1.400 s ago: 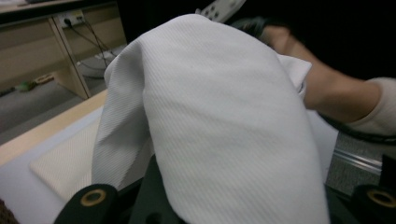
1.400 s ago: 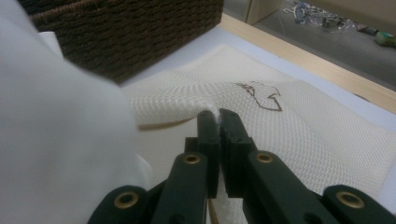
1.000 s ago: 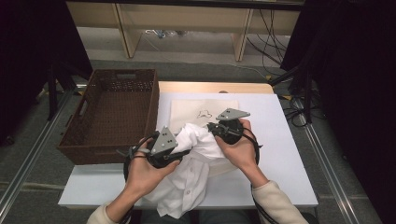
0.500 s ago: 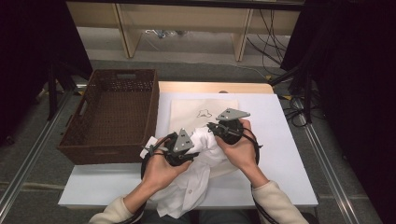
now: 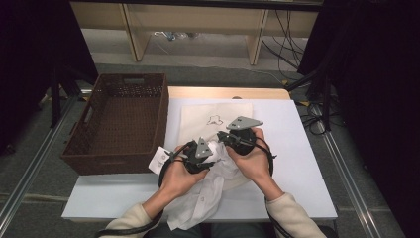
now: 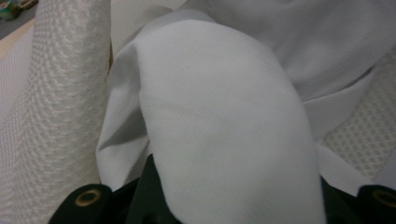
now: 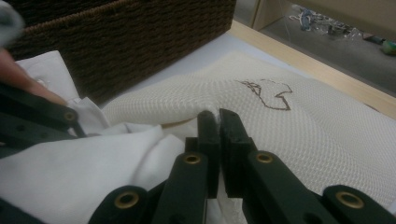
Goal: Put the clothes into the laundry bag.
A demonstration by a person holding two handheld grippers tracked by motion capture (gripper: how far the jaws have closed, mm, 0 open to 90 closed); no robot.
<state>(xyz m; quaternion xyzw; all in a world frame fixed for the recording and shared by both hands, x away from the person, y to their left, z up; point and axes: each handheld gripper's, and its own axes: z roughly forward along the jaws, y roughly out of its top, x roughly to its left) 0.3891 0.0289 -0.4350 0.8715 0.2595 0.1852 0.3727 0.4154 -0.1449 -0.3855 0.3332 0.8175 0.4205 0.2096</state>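
Left gripper has slid rightward — onto white shirt on white table.

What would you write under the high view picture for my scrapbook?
Two hands push a white shirt into a cream mesh bag with the left tool and right tool, beside a brown basket.

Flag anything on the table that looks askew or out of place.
The white shirt lies crumpled, its lower part spilling over the table's near edge, with a paper tag sticking out beside the wicker basket.
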